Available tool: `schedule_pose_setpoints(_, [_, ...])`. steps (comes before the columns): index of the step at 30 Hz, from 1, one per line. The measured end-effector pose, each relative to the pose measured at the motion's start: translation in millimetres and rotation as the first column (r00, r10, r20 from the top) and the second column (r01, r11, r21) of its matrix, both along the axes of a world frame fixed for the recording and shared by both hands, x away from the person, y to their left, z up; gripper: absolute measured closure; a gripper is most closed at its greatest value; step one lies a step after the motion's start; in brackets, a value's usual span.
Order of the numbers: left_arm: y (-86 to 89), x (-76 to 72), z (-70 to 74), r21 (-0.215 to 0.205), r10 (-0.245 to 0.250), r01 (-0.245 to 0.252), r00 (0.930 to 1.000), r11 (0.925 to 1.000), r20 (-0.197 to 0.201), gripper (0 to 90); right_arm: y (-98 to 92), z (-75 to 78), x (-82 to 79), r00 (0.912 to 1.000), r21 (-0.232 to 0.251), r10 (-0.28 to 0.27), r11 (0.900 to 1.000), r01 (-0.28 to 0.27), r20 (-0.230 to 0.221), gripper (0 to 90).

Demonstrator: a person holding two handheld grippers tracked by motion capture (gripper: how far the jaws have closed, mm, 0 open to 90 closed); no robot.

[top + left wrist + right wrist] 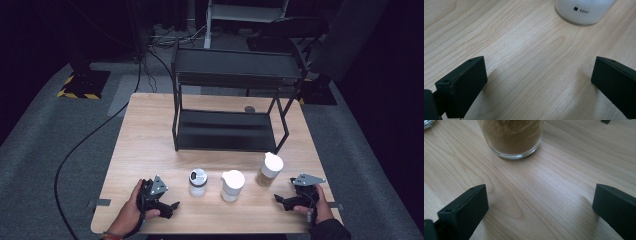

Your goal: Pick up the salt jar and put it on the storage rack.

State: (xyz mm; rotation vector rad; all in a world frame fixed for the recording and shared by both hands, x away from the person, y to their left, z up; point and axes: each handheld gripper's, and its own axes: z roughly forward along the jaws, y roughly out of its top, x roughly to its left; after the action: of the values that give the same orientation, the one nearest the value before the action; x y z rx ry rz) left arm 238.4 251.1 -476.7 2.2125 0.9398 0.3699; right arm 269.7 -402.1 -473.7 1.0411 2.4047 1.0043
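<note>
Three small jars stand in a row near the table's front edge: a clear jar with white contents (198,183), a white jar (232,185), and a glass jar of brown powder (269,170) with a white lid. My left gripper (171,207) rests low at the front left, held by a hand, open with nothing between its jaws. In the left gripper view, the left gripper (539,85) faces a white-filled jar's base (584,11) marked 50ml. My right gripper (280,201) sits at the front right, open and empty. In the right gripper view, the right gripper (540,207) faces the brown-powder jar (511,137).
A black two-tier metal rack (230,131) stands on the back half of the wooden table (150,150). One rack foot (606,121) shows beyond the brown jar. A small grey disc (249,109) lies behind the rack. Cables run over the grey floor at the left.
</note>
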Motion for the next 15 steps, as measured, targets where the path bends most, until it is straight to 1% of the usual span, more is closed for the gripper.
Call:
schedule_pose_setpoints(12, [-0.2,-0.5,-0.1,0.0,0.003,-0.003,1.0,1.0,0.001,0.3,0.0,-0.1,0.0,1.0,0.001,-0.002,1.0,0.002,0.0,0.0])
schedule_pose_setpoints(15, [-1.4,-1.8,0.3,0.0,0.013,-0.013,0.9999,0.9999,-0.003,0.4,0.1,0.0,-0.2,1.0,0.001,-0.003,1.0,0.003,-0.001,0.0])
